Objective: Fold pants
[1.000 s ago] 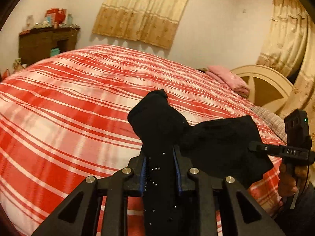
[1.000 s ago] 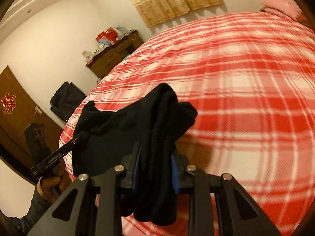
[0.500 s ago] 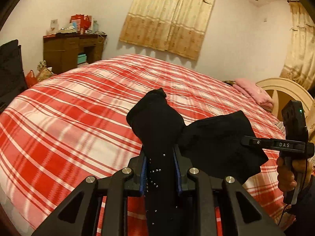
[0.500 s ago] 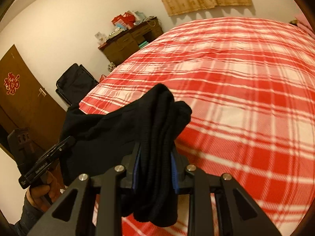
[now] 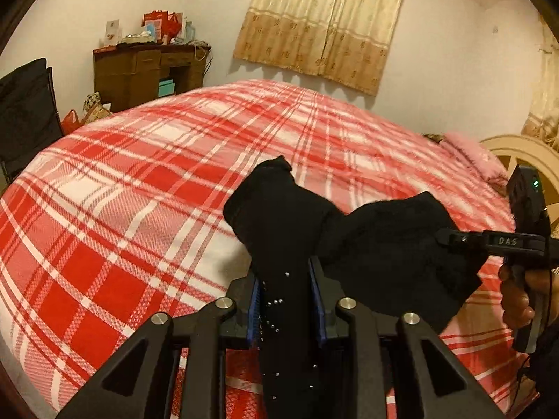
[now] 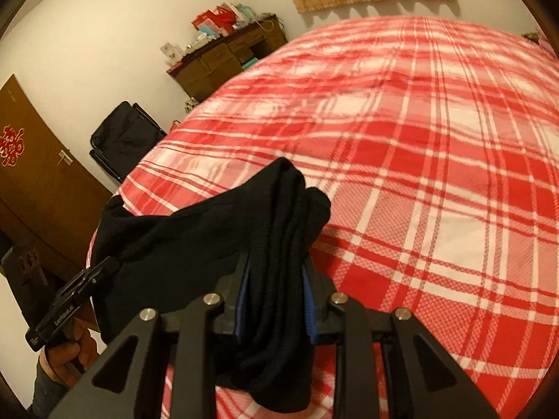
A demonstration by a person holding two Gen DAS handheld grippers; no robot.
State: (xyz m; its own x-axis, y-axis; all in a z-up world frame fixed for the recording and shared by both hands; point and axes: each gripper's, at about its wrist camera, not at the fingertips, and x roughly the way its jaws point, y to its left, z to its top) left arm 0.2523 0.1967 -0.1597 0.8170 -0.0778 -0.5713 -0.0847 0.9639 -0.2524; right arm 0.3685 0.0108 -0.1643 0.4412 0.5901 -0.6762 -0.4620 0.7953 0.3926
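Black pants (image 5: 380, 244) hang in the air between both grippers, above the near edge of a red and white plaid bed (image 5: 157, 188). My left gripper (image 5: 284, 300) is shut on one bunched end of the pants, which sticks up past the jaws. My right gripper (image 6: 276, 296) is shut on the other bunched end (image 6: 290, 216). In the left wrist view the right gripper (image 5: 454, 239) shows at the right. In the right wrist view the left gripper (image 6: 101, 269) shows at the lower left, with the pants (image 6: 181, 244) stretched between.
A brown dresser (image 5: 146, 70) with clutter stands at the far wall beside a black bag (image 5: 24, 111). A pink pillow (image 5: 475, 157) and a cream headboard (image 5: 520, 153) are at the right. A brown door (image 6: 31, 181) is at the left. Curtains (image 5: 328, 24) hang behind.
Both views have swung left across the room: dresser, black bag and door come further into view. The pants stay held in both grippers, lifted over the bed's near edge.
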